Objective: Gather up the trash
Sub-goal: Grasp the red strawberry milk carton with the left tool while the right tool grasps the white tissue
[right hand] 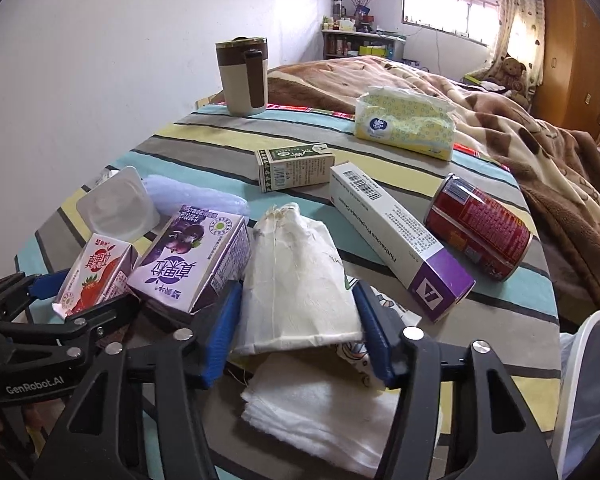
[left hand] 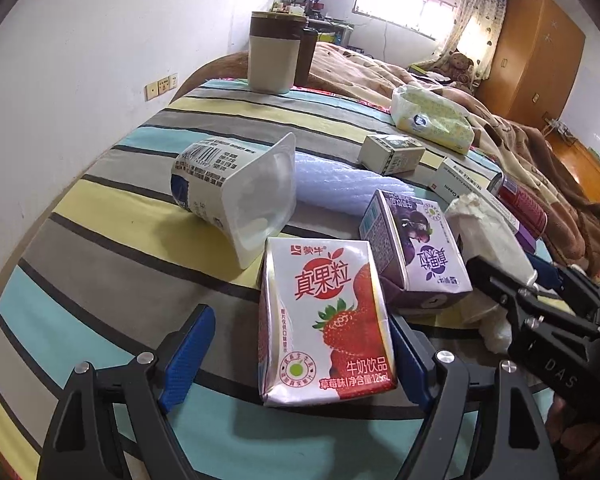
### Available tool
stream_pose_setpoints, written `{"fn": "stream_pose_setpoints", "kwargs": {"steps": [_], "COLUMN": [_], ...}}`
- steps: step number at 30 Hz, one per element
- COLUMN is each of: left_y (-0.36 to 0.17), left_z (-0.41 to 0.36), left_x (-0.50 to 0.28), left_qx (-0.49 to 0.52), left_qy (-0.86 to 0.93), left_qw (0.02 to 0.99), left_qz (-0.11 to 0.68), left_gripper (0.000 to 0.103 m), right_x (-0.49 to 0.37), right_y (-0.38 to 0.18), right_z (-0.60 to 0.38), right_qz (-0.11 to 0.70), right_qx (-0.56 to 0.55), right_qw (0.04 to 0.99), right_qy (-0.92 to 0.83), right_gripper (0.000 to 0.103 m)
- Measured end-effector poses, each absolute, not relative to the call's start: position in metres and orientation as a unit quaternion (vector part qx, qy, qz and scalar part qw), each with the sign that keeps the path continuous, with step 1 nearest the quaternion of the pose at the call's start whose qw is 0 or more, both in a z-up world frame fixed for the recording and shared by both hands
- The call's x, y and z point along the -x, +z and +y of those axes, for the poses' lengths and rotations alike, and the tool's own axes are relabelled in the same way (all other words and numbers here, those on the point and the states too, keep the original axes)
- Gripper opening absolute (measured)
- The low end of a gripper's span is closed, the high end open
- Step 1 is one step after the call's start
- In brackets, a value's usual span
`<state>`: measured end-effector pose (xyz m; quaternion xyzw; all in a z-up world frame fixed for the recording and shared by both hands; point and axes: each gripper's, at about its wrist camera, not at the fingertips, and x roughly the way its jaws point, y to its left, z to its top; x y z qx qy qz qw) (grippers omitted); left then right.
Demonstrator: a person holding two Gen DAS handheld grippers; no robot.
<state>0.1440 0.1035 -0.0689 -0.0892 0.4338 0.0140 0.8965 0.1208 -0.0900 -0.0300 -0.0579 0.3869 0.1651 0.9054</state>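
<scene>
A strawberry milk carton (left hand: 324, 320) stands between the fingers of my open left gripper (left hand: 300, 360); its right pad touches the carton and its left pad stands apart. The carton also shows in the right wrist view (right hand: 96, 276). My right gripper (right hand: 296, 332) has a crumpled white paper bag (right hand: 300, 276) between its pads, seemingly squeezed on it. A purple milk carton (right hand: 192, 256), an empty yogurt cup (left hand: 236, 192), a red can (right hand: 478, 226) and a long white-purple box (right hand: 396, 232) lie on the striped table (left hand: 100, 216).
A brown-beige mug (right hand: 244, 76), a tissue pack (right hand: 408, 124), a small green box (right hand: 296, 164) and white foam wrap (left hand: 340, 188) sit farther back. Folded white tissue (right hand: 320, 408) lies under my right gripper. A white bin (right hand: 588, 392) stands at the right. A bed lies behind.
</scene>
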Motion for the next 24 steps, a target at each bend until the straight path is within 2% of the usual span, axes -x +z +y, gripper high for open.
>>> {"fn": "stream_pose_setpoints", "kwargs": {"steps": [2,4,6,13,24], "left_y": [-0.069,-0.069,-0.067,-0.064,-0.04], "left_z": [0.102,0.103,0.103,0.103,0.095], "left_x": [-0.144,-0.143,-0.144,-0.139,-0.124], "left_qx": [0.087,0.09,0.09,0.094,0.095], "left_qy": [0.013,0.01,0.007,0.002,-0.015], "left_qw": [0.897,0.898,0.899,0.902,0.912], "left_qz": [0.433,0.431,0.429,0.422,0.398], "left_gripper": [0.081,0.072,0.057,0.057,0.057], "right_x": [-0.12,-0.12,-0.119,-0.115,-0.107], "right_y": [-0.029,-0.03,-0.029,-0.027,-0.015], "right_z": [-0.09,-0.091,-0.091,-0.092,-0.113], "right_qz": [0.384,0.382,0.381,0.373,0.356], "right_qx": [0.054,0.047,0.041,0.027,-0.043], "right_qw": [0.906,0.907,0.907,0.908,0.909], "right_qy": [0.169,0.171,0.175,0.187,0.213], "right_gripper": [0.052,0.05,0.047,0.036,0.036]}}
